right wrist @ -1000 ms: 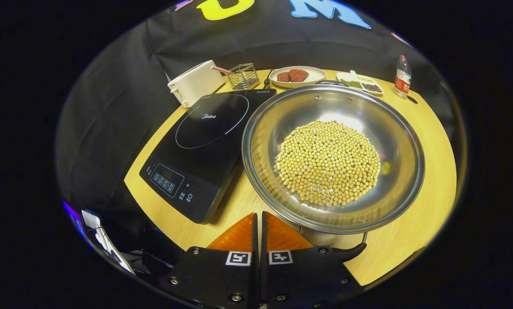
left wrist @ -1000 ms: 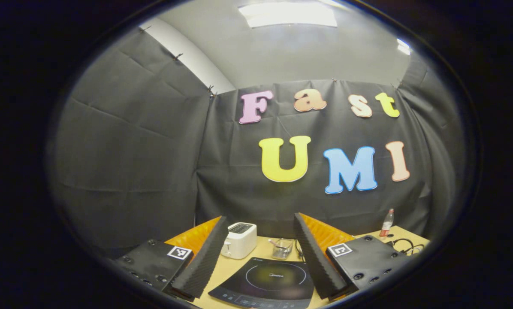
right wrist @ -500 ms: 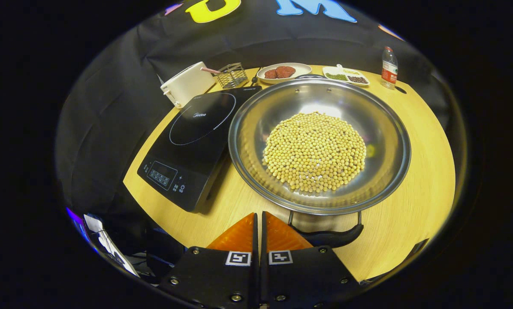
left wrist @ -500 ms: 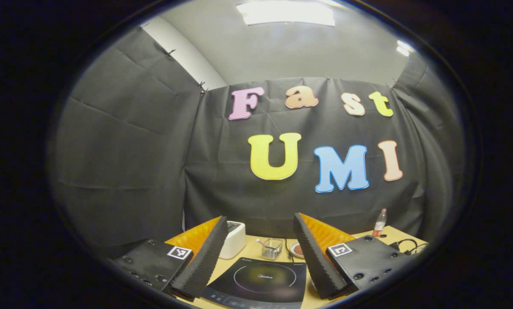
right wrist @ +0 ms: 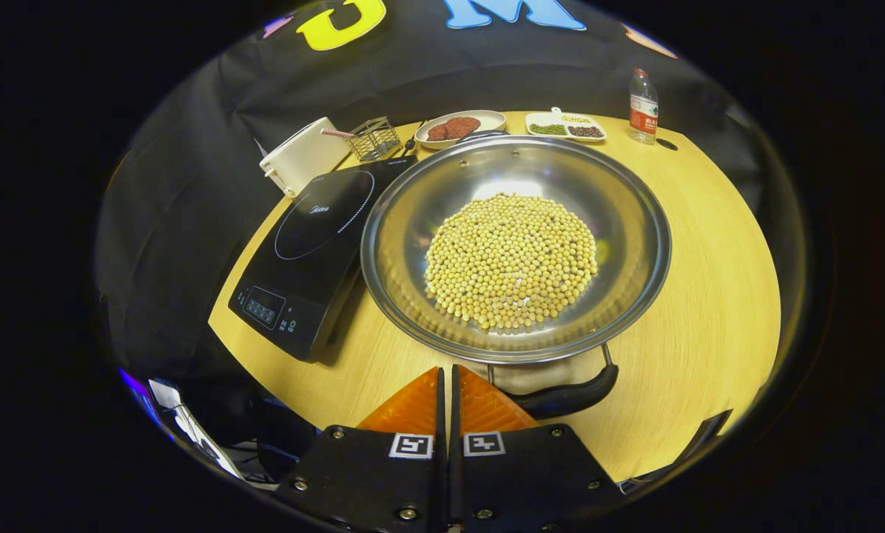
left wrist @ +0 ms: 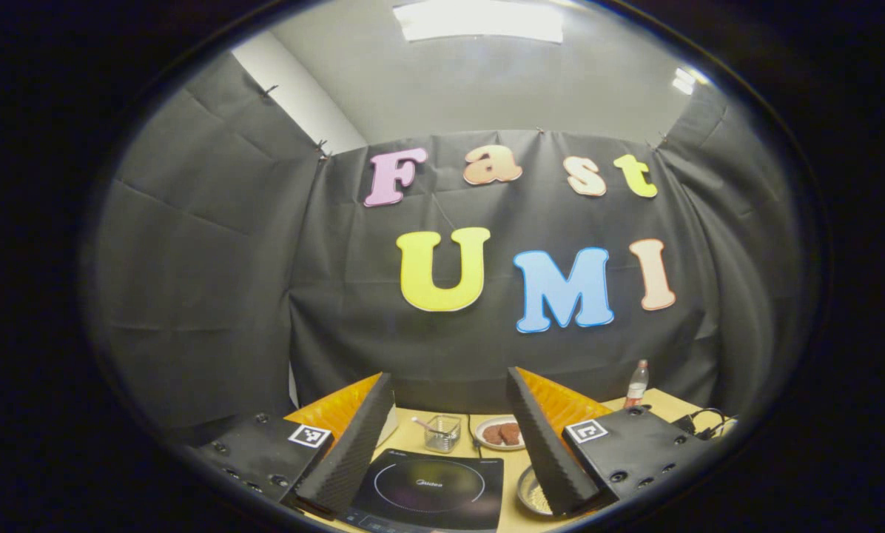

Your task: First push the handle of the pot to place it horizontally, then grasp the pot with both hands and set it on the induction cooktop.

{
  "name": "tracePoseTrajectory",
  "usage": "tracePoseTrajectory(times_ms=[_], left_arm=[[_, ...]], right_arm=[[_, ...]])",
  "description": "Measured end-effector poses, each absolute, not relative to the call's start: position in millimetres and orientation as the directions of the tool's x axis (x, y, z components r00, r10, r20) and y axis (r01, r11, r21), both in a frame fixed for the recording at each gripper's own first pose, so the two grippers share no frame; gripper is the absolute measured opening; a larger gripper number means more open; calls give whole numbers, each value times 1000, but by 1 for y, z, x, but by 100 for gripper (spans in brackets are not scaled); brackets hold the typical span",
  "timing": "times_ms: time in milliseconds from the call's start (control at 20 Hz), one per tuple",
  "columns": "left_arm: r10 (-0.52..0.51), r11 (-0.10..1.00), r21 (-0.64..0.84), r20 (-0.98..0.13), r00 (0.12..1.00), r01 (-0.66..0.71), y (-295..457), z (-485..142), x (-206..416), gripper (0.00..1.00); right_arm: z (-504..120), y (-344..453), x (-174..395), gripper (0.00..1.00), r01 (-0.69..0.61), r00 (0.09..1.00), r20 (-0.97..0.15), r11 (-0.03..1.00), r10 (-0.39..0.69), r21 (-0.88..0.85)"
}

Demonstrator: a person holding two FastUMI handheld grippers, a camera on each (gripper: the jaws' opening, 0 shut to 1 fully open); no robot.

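Pot (right wrist: pixel 516 252) one, cooktop (right wrist: pixel 305 255) one; left hand-held gripper (left wrist: pixel 450 437) apart, right (right wrist: pixel 446 385) together.

silver pot (right wrist: pixel 635 222) – pale yellow beans (right wrist: pixel 511 259) (heaped), black cooktop (right wrist: pixel 305 252), white toaster (right wrist: pixel 302 154)

left gripper view faces the wall, nearly level; right gripper view looks down closely (both share the induction cooktop (left wrist: pixel 429 488)).
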State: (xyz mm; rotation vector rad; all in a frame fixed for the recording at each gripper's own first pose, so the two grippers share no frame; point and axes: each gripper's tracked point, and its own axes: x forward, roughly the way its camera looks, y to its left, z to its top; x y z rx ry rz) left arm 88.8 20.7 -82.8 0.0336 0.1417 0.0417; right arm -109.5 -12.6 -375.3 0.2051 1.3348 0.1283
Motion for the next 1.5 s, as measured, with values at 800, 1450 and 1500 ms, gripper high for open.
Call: tracePoseTrajectory(times_ms=[800, 1450, 1500], left_arm=[[32, 999, 1, -146, 989, -33, -34, -99, 117, 99], [78, 997, -1, -176, 981, -80, -45, -117, 124, 99], [82, 997, 2, -180, 980, -84, -45, -121, 124, 100]], right_arm=[[-379, -117, -104, 1, 0, 209, -976, 998, 63, 64], [-397, -201, -82, 1, -36, 201, -969, 988, -142, -152], [-398, -208, -79, 1, -37, 209, -965, 984, -161, -172]])
